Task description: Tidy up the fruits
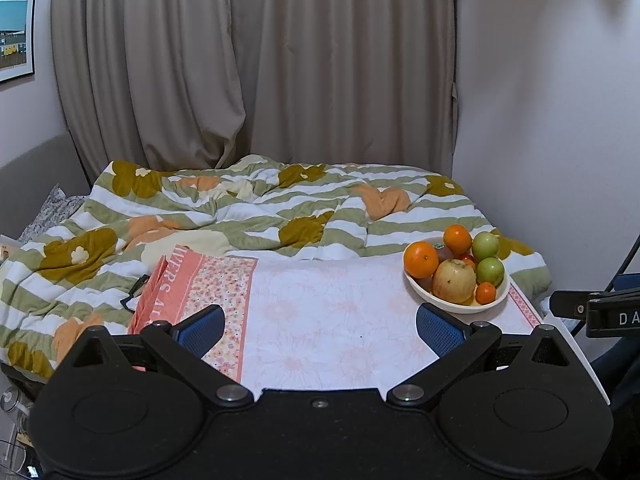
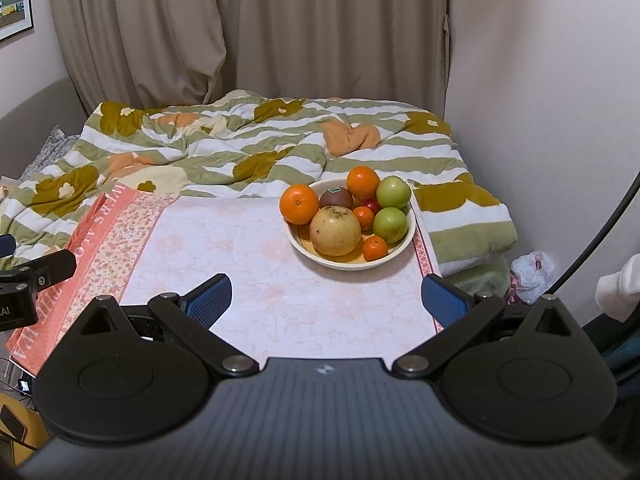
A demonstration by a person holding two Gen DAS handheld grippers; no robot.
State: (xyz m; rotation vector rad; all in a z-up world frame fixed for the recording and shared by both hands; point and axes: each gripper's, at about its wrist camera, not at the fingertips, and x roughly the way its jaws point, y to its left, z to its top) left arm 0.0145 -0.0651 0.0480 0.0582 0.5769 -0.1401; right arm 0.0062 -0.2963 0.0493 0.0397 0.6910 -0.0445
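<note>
A cream bowl point(image 2: 344, 262) full of fruit stands at the far right of the table on a pink floral cloth point(image 2: 248, 256). It holds two large oranges point(image 2: 298, 204), a big yellow pear-like fruit point(image 2: 335, 231), two green apples point(image 2: 390, 225), a brown kiwi point(image 2: 335, 198), two small mandarins point(image 2: 375, 248) and a small red fruit point(image 2: 372, 205). The bowl also shows in the left wrist view point(image 1: 456, 304). My left gripper point(image 1: 320, 330) is open and empty above the cloth, left of the bowl. My right gripper point(image 2: 326, 300) is open and empty, just short of the bowl.
A bed with a green-striped floral duvet point(image 2: 240, 144) lies behind the table, with beige curtains point(image 2: 240, 32) behind it. A white wall point(image 2: 540, 100) is on the right. A plastic bag point(image 2: 532, 272) lies on the floor at the right.
</note>
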